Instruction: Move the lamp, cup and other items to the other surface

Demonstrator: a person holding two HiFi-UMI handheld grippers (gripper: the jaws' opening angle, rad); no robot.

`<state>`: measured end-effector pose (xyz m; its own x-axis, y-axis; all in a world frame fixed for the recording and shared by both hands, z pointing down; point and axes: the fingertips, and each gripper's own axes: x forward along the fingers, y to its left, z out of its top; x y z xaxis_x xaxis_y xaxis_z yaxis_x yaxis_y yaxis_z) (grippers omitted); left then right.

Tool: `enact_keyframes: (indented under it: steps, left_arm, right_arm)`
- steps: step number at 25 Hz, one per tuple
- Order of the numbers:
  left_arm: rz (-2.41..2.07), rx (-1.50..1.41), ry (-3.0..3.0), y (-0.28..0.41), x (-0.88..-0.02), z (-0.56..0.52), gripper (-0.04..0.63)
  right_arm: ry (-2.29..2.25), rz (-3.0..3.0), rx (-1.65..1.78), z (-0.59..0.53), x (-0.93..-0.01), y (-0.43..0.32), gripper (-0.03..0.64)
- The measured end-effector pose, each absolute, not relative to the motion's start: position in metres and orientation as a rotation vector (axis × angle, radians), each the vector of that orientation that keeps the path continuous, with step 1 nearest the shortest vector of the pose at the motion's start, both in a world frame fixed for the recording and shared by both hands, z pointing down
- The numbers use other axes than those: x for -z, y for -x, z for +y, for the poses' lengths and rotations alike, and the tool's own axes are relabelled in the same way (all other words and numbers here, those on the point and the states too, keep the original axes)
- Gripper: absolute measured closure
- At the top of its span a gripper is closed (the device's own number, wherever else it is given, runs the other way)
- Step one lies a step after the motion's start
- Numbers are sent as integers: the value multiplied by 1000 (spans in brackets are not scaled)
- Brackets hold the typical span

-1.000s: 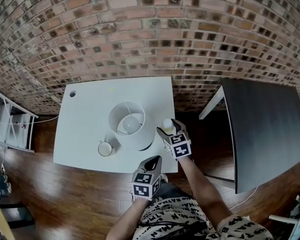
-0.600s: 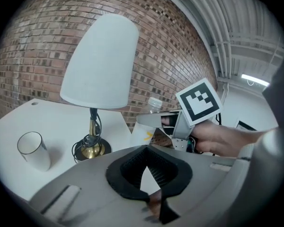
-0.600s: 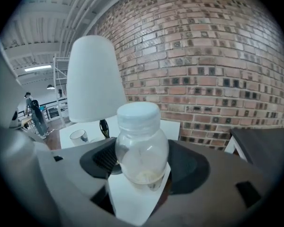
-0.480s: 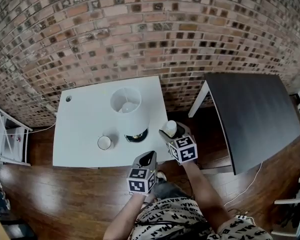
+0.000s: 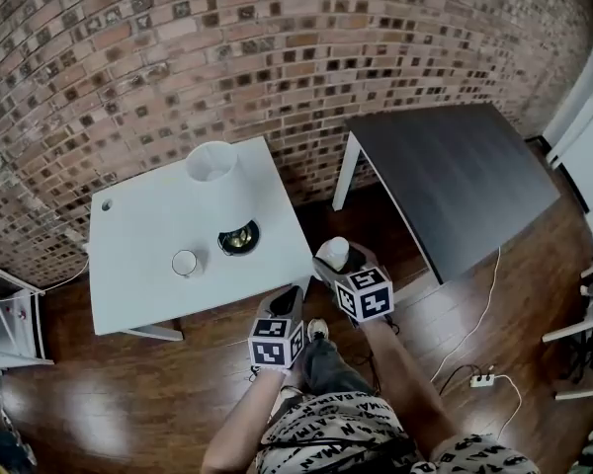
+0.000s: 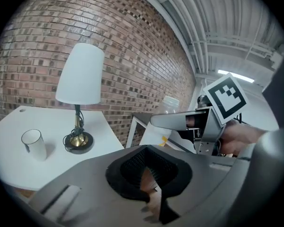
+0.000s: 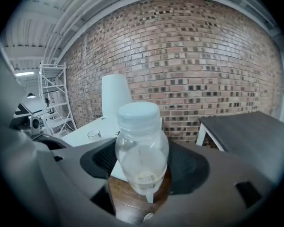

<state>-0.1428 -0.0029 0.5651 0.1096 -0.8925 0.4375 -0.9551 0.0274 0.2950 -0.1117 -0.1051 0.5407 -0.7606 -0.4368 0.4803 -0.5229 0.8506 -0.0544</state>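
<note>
Between white table (image 5: 138, 235) and dark table (image 5: 455, 176) | right gripper (image 5: 338, 261) clamped on bottle (image 7: 141, 145), held upright for carrying | left gripper (image 5: 292, 297) closed, empty | lamp (image 5: 217, 181), cup (image 5: 185, 263) not yet moved

From my station I see the left gripper (image 5: 288, 302) and right gripper (image 5: 338, 257) as smooth grey moulded shells with black ribbed pads (image 6: 132, 165), a white cube (image 5: 364, 294) of black square markers behind each, and behind those a cream top (image 5: 336, 433) printed with black letters.
</note>
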Motion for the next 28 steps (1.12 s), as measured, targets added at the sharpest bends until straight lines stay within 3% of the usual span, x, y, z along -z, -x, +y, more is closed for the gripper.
enact_keyframes:
  steps: [14, 28]
  left_arm:
    - [-1551, -170, -2104, 11, -557, -49, 595]
    - [-1330, -267, -2285, -189, -563, -207, 595]
  right_arm:
    - [-1065, -2455, -277, -137, -525, -57, 282]
    - [-1354, -2289, -336, -312, -545, -284, 282]
